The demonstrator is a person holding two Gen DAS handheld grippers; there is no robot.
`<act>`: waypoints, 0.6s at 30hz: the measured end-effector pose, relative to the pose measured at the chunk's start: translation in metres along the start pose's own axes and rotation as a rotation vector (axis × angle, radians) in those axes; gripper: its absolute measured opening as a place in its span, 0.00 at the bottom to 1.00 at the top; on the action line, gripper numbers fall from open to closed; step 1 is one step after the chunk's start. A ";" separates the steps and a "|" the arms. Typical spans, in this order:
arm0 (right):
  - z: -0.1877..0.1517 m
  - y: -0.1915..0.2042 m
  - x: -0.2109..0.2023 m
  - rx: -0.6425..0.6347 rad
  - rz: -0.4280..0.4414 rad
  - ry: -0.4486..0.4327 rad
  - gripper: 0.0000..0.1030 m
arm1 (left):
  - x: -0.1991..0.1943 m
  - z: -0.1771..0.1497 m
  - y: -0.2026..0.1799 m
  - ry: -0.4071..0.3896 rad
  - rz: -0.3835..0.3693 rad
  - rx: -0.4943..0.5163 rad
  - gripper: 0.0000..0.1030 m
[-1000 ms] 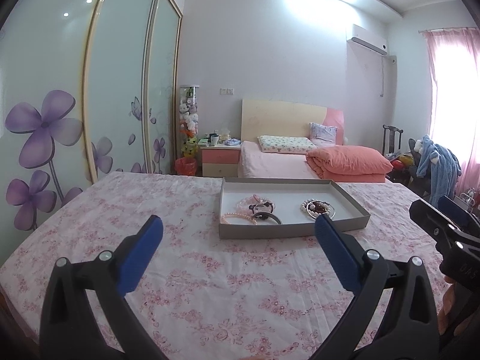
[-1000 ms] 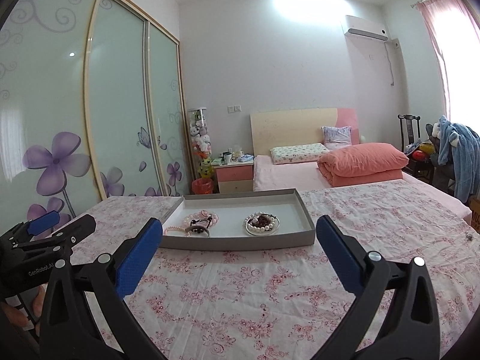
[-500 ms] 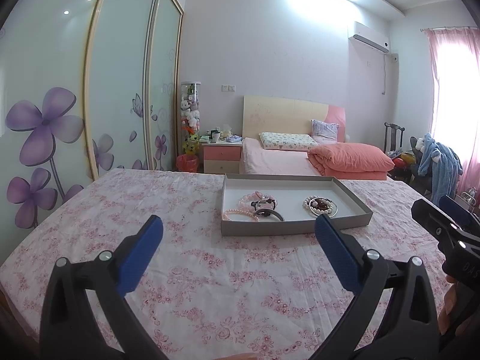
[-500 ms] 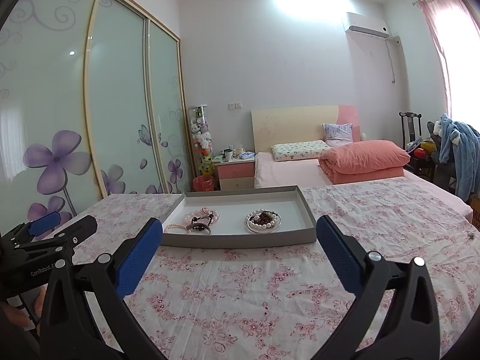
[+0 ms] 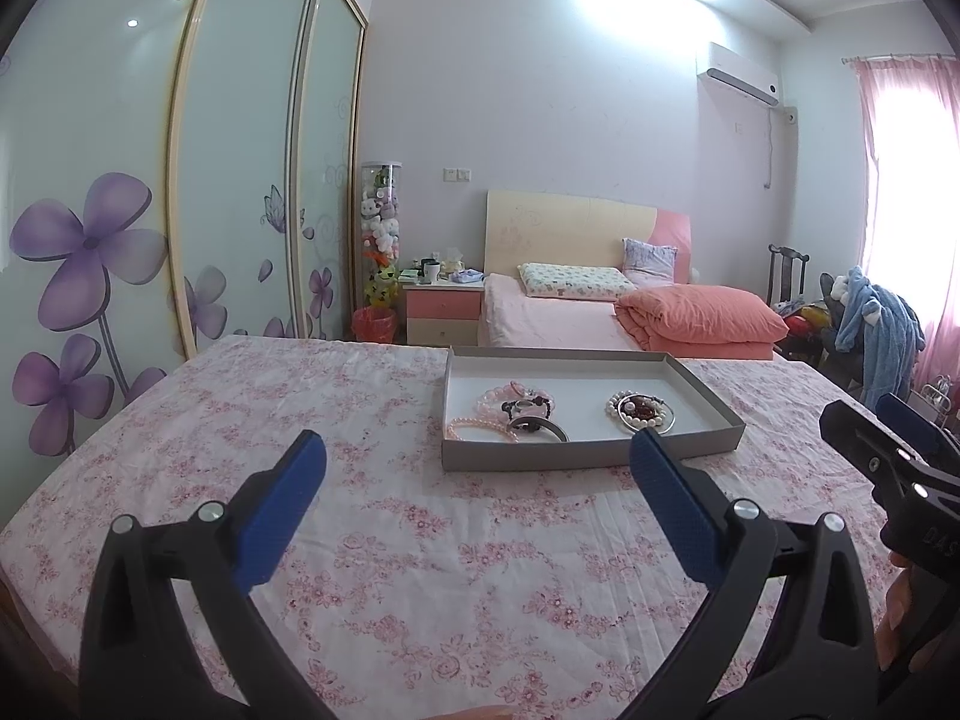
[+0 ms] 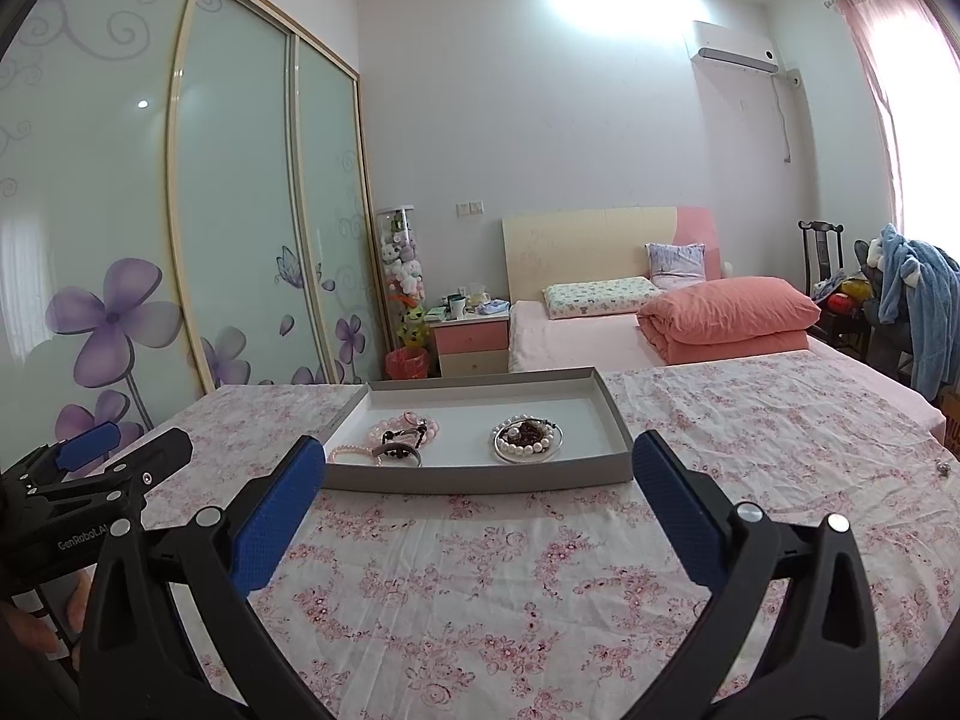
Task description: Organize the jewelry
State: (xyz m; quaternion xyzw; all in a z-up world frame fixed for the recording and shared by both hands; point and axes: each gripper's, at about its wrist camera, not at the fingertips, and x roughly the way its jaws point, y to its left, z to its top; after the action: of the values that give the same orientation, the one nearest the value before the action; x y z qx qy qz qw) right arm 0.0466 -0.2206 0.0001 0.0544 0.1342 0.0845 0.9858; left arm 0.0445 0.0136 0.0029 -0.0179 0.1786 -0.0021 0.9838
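a: where does the jewelry sit?
b: in the shallow grey cardboard tray (image 6: pixel 480 477) on the pink floral bedspread (image 6: pixel 540 588); pink bead bracelets (image 6: pixel 403 432) heaped at its left, a white pearl ring of beads (image 6: pixel 528 441) apart at its right; likely kept sorted.
a: the claws?
b: left gripper (image 5: pixel 477 468) and right gripper (image 6: pixel 477 468) both hang short of the tray, jaws wide apart, holding nothing.

Grey tray (image 6: pixel 480 475) on pink-flowered white bedspread (image 6: pixel 540 588)
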 end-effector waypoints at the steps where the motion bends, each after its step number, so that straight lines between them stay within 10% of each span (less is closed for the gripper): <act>1: 0.000 0.000 0.000 0.001 0.000 0.000 0.98 | 0.000 0.000 0.000 0.001 -0.001 0.000 0.96; 18: -0.001 -0.001 0.000 0.002 0.000 0.001 0.98 | -0.001 -0.001 -0.001 0.003 -0.001 0.002 0.96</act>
State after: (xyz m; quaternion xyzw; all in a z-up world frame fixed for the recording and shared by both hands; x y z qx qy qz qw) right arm 0.0467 -0.2212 -0.0006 0.0554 0.1349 0.0844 0.9857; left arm 0.0435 0.0130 0.0019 -0.0172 0.1800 -0.0029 0.9835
